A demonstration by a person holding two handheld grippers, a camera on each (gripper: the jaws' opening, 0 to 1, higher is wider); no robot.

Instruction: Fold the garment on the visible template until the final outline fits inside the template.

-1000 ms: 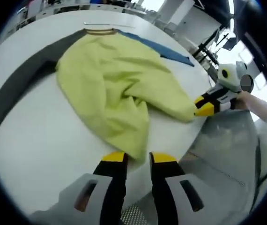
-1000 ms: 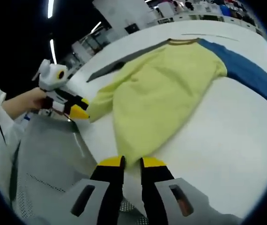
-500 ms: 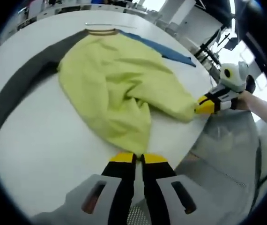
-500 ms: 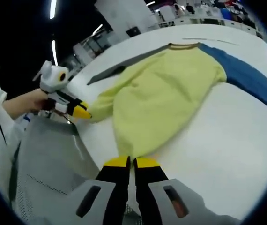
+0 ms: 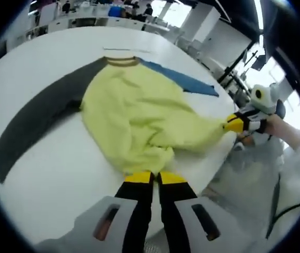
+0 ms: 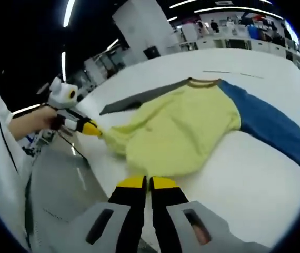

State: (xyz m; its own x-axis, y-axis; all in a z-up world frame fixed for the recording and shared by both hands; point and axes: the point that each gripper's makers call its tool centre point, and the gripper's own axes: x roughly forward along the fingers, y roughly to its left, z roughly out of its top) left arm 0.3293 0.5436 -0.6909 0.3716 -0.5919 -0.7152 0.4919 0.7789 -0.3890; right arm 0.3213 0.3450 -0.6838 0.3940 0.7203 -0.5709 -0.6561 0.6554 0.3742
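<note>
Left gripper view: grey sleeve lies flat on the desk; garment centre, hem lifted. Left gripper and right gripper fingers pinch hem corners, evidently for folding.

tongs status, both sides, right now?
Left tongs: closed on the yellow garment hem.
Right tongs: closed on the garment's hem at the other corner.
</note>
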